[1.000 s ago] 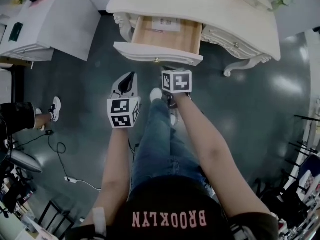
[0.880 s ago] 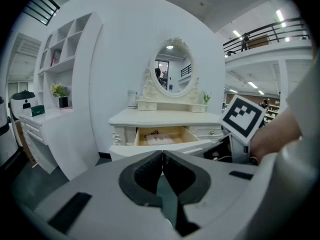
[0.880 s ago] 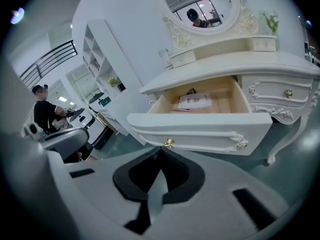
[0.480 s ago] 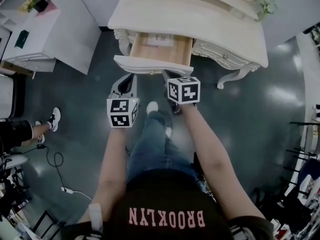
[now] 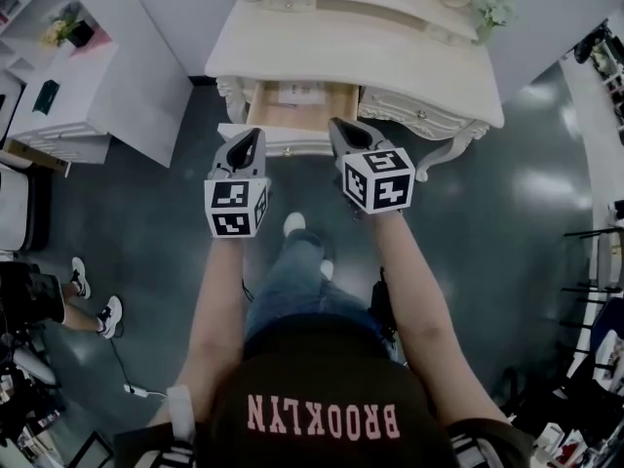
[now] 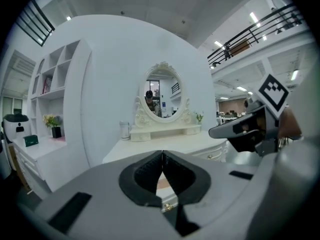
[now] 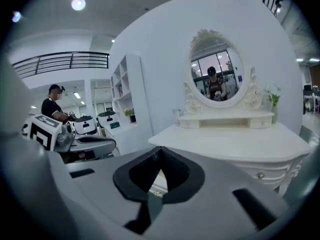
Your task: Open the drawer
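The cream dressing table [image 5: 390, 61] has its left drawer [image 5: 292, 105] pulled out, with wood inside and a paper in it. The drawer's white front [image 5: 283, 144] faces me. My left gripper [image 5: 253, 136] is shut and holds nothing; it hovers just before the drawer front. My right gripper [image 5: 337, 127] is also shut and holds nothing, over the drawer's right corner. In the left gripper view the pads meet [image 6: 162, 156] and a gold knob [image 6: 166, 207] shows below them. The right gripper view has its pads together [image 7: 159, 153] above a gold knob [image 7: 156, 194].
An oval mirror [image 7: 217, 76] and a small plant [image 5: 492, 10] stand on the table. A white cabinet [image 5: 58, 96] is at the left. A seated person's feet [image 5: 93, 300] and a cable [image 5: 136, 390] are on the dark floor at the left.
Both grippers have risen from below the drawer front to its level, the right one more. Both stay shut and hold nothing. The drawer stays open.
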The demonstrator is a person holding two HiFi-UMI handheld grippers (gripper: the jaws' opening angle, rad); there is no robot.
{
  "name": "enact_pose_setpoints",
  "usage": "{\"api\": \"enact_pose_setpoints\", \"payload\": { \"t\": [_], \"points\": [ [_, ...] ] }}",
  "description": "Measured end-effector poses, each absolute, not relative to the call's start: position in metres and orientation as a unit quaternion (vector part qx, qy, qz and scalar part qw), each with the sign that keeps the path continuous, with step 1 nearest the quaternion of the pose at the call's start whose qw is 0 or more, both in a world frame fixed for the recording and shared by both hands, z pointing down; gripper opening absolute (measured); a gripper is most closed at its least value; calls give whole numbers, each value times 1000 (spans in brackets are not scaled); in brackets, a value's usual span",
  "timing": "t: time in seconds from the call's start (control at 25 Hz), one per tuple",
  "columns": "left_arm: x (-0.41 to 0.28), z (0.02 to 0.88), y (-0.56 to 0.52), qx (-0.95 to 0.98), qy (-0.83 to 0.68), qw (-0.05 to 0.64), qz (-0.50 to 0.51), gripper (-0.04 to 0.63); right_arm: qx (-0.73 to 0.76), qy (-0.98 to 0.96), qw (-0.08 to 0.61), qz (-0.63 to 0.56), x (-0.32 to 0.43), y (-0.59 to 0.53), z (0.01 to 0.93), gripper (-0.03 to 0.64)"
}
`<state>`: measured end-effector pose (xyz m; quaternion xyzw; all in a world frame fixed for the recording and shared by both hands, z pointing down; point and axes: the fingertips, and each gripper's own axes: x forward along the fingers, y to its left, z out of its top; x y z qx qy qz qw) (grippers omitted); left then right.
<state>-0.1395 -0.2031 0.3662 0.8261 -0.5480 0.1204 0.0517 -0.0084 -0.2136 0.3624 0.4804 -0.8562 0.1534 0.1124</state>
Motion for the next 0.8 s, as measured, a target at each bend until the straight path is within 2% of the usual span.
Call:
{"api": "enact_pose_setpoints", "payload": {
  "t": [0.36, 0.8],
  "points": [
    [-125, 296, -208, 831, -553, 3, 61, 5, 536, -839, 95, 0, 30, -194, 280, -5],
    [-110, 223, -202, 836, -546, -45, 10, 5, 578, -811, 41, -80, 67, -162, 208, -5]
  ]
}}
